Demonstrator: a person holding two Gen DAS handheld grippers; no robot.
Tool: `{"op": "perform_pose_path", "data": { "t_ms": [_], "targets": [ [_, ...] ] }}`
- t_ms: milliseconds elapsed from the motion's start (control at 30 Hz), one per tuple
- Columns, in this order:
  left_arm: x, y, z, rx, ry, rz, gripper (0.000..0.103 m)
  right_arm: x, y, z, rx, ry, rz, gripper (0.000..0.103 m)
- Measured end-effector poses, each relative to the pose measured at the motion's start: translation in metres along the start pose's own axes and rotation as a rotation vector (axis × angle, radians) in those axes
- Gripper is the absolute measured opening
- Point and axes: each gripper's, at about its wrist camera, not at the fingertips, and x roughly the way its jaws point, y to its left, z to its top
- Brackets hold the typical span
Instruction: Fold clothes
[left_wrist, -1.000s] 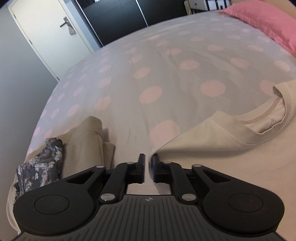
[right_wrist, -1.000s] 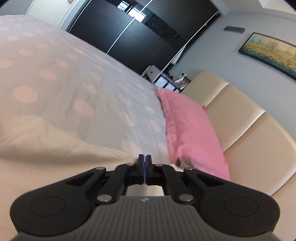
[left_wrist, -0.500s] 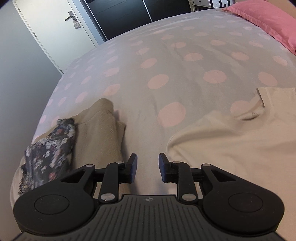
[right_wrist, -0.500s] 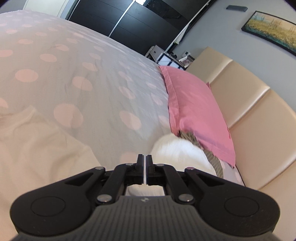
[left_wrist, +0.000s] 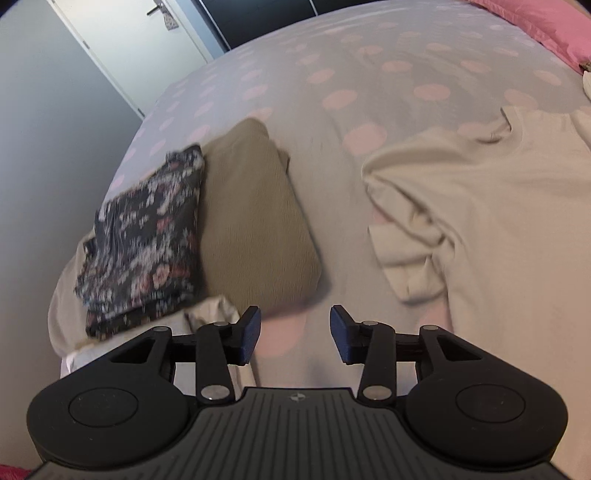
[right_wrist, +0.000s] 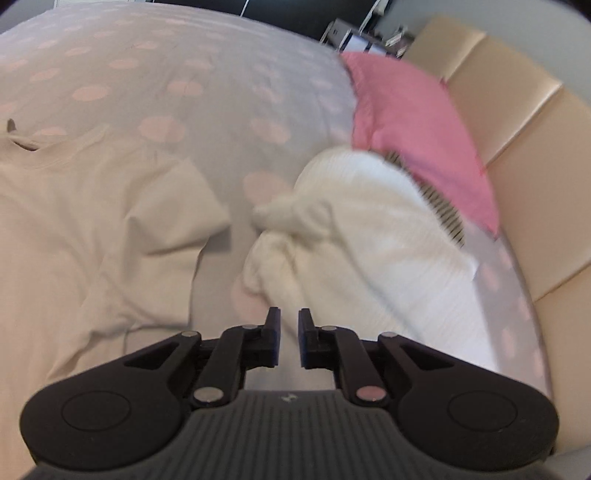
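Your cream T-shirt (left_wrist: 491, 221) lies spread, creased, collar away from you, on the dotted bedspread (left_wrist: 332, 74). Left: folded olive garment (left_wrist: 255, 221), floral one (left_wrist: 147, 236) beside. Right: crumpled white knit (right_wrist: 369, 229).

We see soft, even light with faint shadows. Motion blur smears the dark floral folded garment (left_wrist: 142, 236) at nine o'clock and the fluffy white knitted garment (right_wrist: 373, 236) at three o'clock. Fisheye distortion bends every edge, darkening the corners.
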Motion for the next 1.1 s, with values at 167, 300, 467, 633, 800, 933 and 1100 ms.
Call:
{"op": "perform_pose_path", "data": {
  "t_ms": [167, 300, 467, 633, 800, 933, 1100],
  "targets": [
    [0.015, -0.003, -0.014, -0.030, 0.059, -0.024, 0.039, 0.023, -0.008, -0.001, 0.163, 0.077, 0.146, 0.022],
    [0.029, -0.004, -0.014, -0.047, 0.063, -0.067, 0.040, 0.038, 0.000, 0.010, 0.250, 0.103, 0.224, 0.031],
    [0.057, 0.009, -0.006, -0.227, 0.065, -0.157, 0.045, 0.055, 0.019, 0.028, 0.306, 0.118, 0.241, 0.033],
    [0.079, 0.009, 0.015, -0.347, 0.017, -0.256, 0.045, 0.075, 0.026, 0.043, 0.368, 0.138, 0.235, 0.033],
    [0.101, -0.007, 0.035, -0.337, -0.014, -0.233, 0.052, 0.084, 0.008, 0.059, 0.484, 0.079, 0.275, 0.034],
    [0.117, -0.019, 0.036, -0.320, 0.007, -0.240, 0.048, 0.099, -0.005, 0.068, 0.576, 0.056, 0.292, 0.042],
    [0.116, -0.024, 0.036, -0.308, -0.019, -0.253, 0.023, 0.120, 0.001, 0.070, 0.586, 0.070, 0.303, 0.040]
  ]
}}
